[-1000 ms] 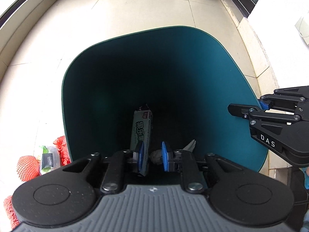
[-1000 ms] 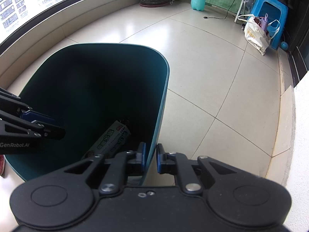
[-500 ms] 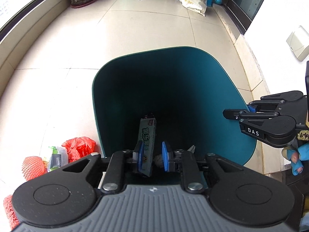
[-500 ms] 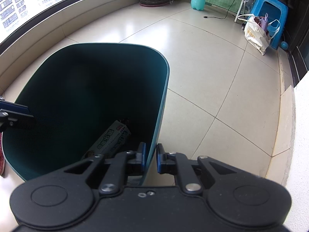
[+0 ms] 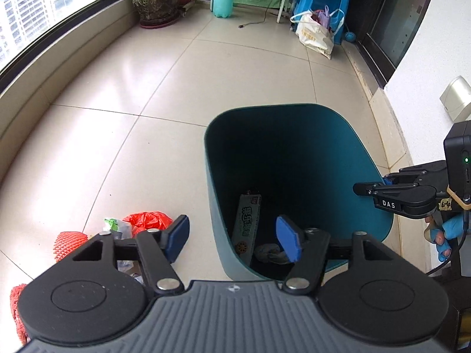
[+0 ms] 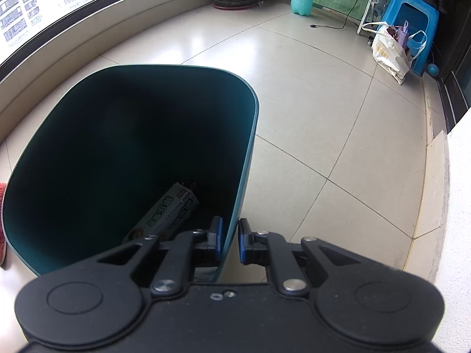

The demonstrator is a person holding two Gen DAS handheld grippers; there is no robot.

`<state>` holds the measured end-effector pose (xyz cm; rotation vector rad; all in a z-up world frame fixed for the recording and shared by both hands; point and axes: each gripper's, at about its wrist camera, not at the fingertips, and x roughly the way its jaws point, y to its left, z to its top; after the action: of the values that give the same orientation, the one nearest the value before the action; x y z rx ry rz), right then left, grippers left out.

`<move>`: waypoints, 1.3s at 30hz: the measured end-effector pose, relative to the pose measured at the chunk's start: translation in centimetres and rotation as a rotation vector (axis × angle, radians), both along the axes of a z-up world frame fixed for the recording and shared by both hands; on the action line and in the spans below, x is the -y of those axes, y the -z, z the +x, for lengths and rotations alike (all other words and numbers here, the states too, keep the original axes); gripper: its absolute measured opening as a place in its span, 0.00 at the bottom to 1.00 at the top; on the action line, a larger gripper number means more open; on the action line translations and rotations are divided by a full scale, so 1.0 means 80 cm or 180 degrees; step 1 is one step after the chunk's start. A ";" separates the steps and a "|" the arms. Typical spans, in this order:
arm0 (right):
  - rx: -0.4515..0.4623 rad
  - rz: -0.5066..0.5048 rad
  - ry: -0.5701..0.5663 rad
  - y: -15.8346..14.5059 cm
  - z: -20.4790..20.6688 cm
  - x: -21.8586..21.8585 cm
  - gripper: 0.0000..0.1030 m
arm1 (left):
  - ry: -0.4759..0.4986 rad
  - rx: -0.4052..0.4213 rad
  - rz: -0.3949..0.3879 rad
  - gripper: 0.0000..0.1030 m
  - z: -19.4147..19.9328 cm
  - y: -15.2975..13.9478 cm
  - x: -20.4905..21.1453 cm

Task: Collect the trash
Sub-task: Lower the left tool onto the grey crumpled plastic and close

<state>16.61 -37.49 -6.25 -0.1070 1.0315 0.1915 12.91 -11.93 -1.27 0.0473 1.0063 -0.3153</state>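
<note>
Left gripper (image 5: 232, 236): jaws spread wide, holding nothing, above the bin's near left rim.
Right gripper (image 6: 229, 241): jaws nearly closed, pinching the bin's right wall.
Bin (image 5: 368, 158): dark teal, upright on tiled floor.
Snack wrapper (image 5: 247, 223): inside bin, leaning on its wall.
Red bag (image 5: 147, 220): on floor left of bin, beside red foam net (image 5: 69, 242).

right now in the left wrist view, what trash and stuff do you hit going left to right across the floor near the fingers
red foam fruit net → red plastic bag → teal trash bin holding a snack wrapper → right gripper at the bin's right rim
</note>
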 end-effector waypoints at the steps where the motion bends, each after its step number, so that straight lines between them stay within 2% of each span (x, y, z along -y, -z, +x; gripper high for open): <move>1: 0.0000 -0.0001 0.0000 0.000 0.000 0.000 0.10 | -0.0025 0.0020 0.0007 0.65 -0.002 -0.002 -0.006; 5: 0.0001 -0.0013 -0.0003 0.000 0.000 -0.001 0.10 | -0.0218 0.0026 -0.0022 0.65 -0.006 -0.007 -0.042; 8: 0.0001 -0.0022 0.0001 0.000 0.000 -0.002 0.10 | -0.0389 0.0033 -0.0029 0.69 -0.005 -0.005 -0.074; 13: -0.0002 -0.0033 0.0001 0.001 -0.001 -0.005 0.10 | -0.0723 -0.0088 0.0029 0.71 0.005 0.023 -0.128; 19: -0.0005 -0.0074 -0.0009 0.001 0.000 -0.007 0.10 | -0.1155 -0.0409 0.0230 0.71 0.023 0.093 -0.169; 22: -0.0002 -0.0105 -0.0021 0.002 0.000 -0.010 0.10 | -0.1321 -0.0727 0.0282 0.71 0.031 0.139 -0.182; 26: 0.0002 -0.0121 -0.0029 0.003 -0.001 -0.012 0.10 | -0.1577 -0.1112 0.0160 0.71 0.034 0.201 -0.197; 30: 0.0007 -0.0141 -0.0039 0.003 -0.001 -0.014 0.10 | -0.1638 -0.1263 0.0128 0.71 0.045 0.242 -0.188; 34: 0.0017 -0.0170 -0.0046 0.004 -0.003 -0.019 0.10 | -0.1593 -0.1312 0.0245 0.71 0.063 0.274 -0.173; 39: -0.0038 -0.0179 -0.0056 0.010 -0.002 -0.022 0.10 | -0.1625 -0.1498 0.0315 0.71 0.081 0.318 -0.163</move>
<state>16.42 -35.75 -7.03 -0.1661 1.0484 0.1794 19.37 1.07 -26.71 -0.2013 1.4557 0.2038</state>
